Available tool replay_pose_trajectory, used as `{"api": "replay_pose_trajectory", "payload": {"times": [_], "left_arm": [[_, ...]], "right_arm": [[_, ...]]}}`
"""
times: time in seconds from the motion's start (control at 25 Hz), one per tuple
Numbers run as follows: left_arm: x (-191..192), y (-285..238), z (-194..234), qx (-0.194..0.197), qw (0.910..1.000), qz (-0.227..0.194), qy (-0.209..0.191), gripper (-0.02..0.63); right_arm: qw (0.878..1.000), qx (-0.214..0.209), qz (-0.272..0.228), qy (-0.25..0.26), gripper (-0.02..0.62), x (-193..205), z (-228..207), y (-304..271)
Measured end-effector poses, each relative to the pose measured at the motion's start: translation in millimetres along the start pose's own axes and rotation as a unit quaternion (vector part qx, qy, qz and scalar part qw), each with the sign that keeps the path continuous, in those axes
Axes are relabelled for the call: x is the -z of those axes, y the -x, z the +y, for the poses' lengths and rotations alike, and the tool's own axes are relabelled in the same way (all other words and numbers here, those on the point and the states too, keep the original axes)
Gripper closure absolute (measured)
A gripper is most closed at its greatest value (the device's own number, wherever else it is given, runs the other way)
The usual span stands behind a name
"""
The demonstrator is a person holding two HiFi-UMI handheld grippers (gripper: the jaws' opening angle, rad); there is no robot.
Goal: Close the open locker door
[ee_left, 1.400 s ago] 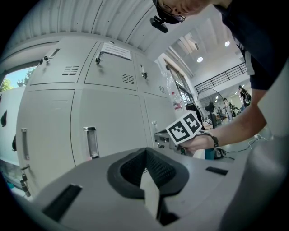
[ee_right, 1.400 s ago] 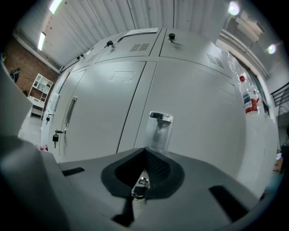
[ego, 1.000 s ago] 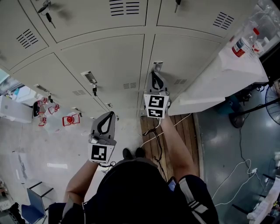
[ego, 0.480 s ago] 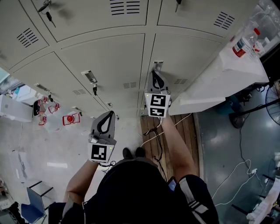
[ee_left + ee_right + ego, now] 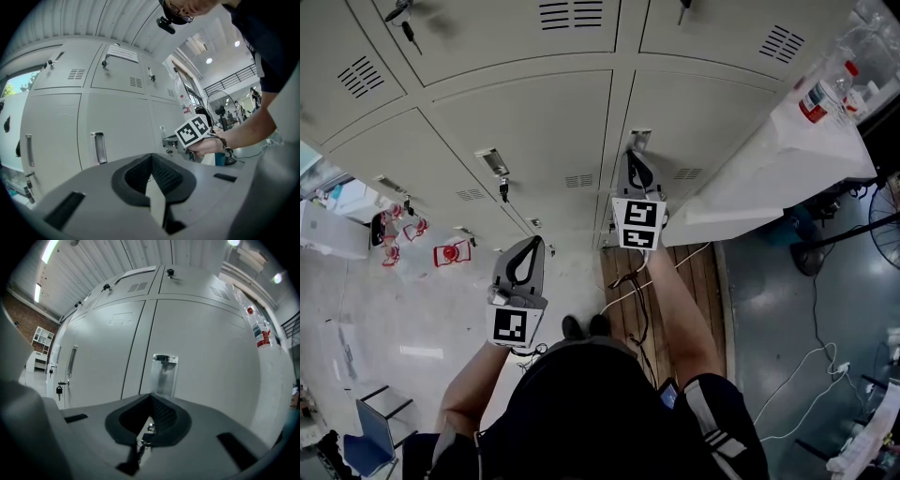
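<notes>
The bank of grey lockers (image 5: 525,122) fills the head view from 9 to 2 o'clock. The locker door (image 5: 712,131), at 1 o'clock, lies flush with its neighbours. The right gripper (image 5: 635,154), jaws pressed together, points at the door's recessed handle (image 5: 164,373). A key (image 5: 150,427) shows just below the handle. The left gripper (image 5: 533,242), at 7 o'clock, is closed on nothing.
</notes>
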State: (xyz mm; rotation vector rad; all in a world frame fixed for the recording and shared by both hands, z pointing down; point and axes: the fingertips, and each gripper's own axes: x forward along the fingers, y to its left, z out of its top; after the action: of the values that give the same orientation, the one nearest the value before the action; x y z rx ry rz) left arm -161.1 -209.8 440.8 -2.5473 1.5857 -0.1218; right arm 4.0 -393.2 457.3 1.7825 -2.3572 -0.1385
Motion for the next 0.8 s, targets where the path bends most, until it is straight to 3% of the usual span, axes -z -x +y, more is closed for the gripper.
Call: {"api": "replay_pose_trajectory", "payload": {"times": [0.8], "left_arm": [[-1.0,3.0,1.9,-0.012,0.9999,0.004,0.0,0.603]], "right_arm": [[1.0,-0.014,0.003,0.004,0.6,-0.3,0.6,1.3]]}}
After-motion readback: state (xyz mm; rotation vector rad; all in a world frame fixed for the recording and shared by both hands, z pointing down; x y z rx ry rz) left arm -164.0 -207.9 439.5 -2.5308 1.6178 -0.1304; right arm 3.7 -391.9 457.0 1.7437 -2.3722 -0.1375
